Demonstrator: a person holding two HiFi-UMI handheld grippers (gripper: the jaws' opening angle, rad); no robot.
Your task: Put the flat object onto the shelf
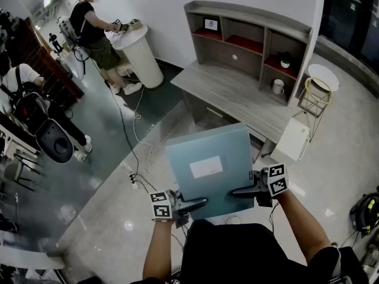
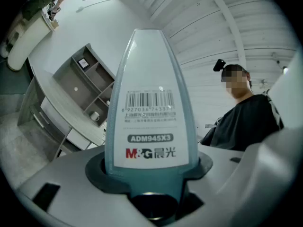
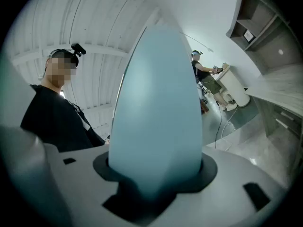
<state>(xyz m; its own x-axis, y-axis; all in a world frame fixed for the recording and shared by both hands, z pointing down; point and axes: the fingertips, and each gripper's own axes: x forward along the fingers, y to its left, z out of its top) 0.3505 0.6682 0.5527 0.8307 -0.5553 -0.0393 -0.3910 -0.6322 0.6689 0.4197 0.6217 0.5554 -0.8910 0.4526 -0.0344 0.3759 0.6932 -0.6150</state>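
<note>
Recording lab: shelf unit (image 1: pixel 249 40), floor cables (image 1: pixel 137 129).

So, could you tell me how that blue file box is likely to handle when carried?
Probably stiff: the file box shows no sag though held only near one edge by the left gripper and right gripper. Its smooth cover may be slippery. Wide and held at one end, it could tip if either grip loosens.

Bright, even indoor light with soft shadows.
Small glints spot the glossy floor (image 1: pixel 127 223) at lower left. Both gripper views bow strongly, with black corners (fisheye), and the close blue folder (image 3: pixel 158 117) looks soft in the right one.
</note>
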